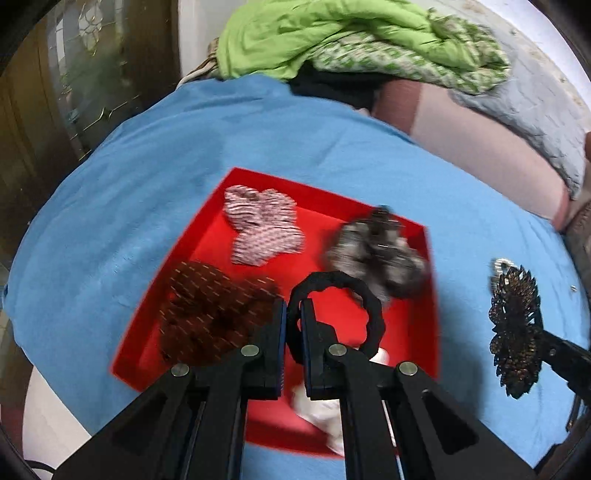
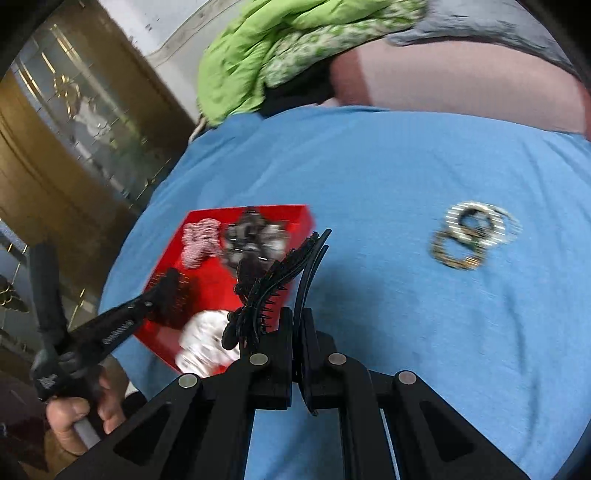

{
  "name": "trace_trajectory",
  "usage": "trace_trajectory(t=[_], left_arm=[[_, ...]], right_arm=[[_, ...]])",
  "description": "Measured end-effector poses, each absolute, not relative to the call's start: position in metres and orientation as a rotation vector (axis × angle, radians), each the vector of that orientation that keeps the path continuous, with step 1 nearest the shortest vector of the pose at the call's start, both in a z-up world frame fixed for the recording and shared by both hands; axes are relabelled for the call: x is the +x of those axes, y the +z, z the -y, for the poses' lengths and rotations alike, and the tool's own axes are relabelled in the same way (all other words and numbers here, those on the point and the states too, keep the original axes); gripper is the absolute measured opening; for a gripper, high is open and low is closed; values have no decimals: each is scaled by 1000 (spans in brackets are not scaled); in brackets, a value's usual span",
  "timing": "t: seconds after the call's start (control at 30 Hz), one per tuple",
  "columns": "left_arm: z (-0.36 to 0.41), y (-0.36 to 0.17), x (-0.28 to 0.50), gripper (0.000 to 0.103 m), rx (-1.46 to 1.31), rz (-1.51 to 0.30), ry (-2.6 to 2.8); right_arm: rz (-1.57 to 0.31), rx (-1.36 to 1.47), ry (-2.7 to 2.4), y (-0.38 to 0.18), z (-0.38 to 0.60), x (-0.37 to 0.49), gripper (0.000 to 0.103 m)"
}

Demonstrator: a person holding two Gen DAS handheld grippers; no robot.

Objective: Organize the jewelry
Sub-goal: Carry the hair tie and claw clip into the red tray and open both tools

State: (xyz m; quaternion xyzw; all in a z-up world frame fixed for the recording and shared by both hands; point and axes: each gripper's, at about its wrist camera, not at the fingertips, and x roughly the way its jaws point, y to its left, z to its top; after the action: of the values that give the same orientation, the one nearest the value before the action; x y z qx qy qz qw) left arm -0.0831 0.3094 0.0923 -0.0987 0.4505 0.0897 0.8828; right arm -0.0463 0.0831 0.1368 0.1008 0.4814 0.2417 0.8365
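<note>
My left gripper (image 1: 293, 314) is shut on a black hair tie (image 1: 371, 306) and holds it over the red tray (image 1: 424, 332). The tray holds a striped pink-white scrunchie (image 1: 262, 225), a brown dotted scrunchie (image 1: 210, 314), a grey scrunchie (image 1: 376, 254) and a white one (image 1: 321, 410). My right gripper (image 2: 297, 317) is shut on a black ornate hair clip (image 2: 269, 291), held above the blue cloth right of the tray (image 2: 299, 218). The clip also shows at the right in the left wrist view (image 1: 517, 332). Several bangles (image 2: 469, 232) lie on the cloth at the right.
A blue cloth (image 1: 147, 184) covers the bed. Green bedding (image 1: 332, 33) and a grey blanket (image 1: 535, 110) are piled at the back. A wooden glass-front cabinet (image 2: 74, 129) stands at the left. The left gripper and hand (image 2: 74, 350) show at lower left.
</note>
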Motion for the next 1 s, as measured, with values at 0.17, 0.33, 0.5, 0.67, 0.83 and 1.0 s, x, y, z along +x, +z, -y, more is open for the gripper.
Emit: trace_trajectory(t=[0.17,0.33,0.5,0.67,0.83,1.0], left_arm=[[-326,75,-61,7,-185,-975,192],[-332,64,-45,7,-168,-992,186],[-334,60,-42,8,-180,-983,171],[-331,69,-51,19,-204,-957,156],[-332,86,-63,31,-225,-915,184],[-332,105,-78,40,-242,-879,217]], right_arm=[[-1068,163,571,120,-134,-22,5],[-1103,104,582,98,-165,-6,5],[-1125,80,575,83,-177,7,6],[-1119,40,581,84,-183,6,8],[-1085,17,588,93,-185,-2,40],[-1044,23,592,110,-175,-17,44]])
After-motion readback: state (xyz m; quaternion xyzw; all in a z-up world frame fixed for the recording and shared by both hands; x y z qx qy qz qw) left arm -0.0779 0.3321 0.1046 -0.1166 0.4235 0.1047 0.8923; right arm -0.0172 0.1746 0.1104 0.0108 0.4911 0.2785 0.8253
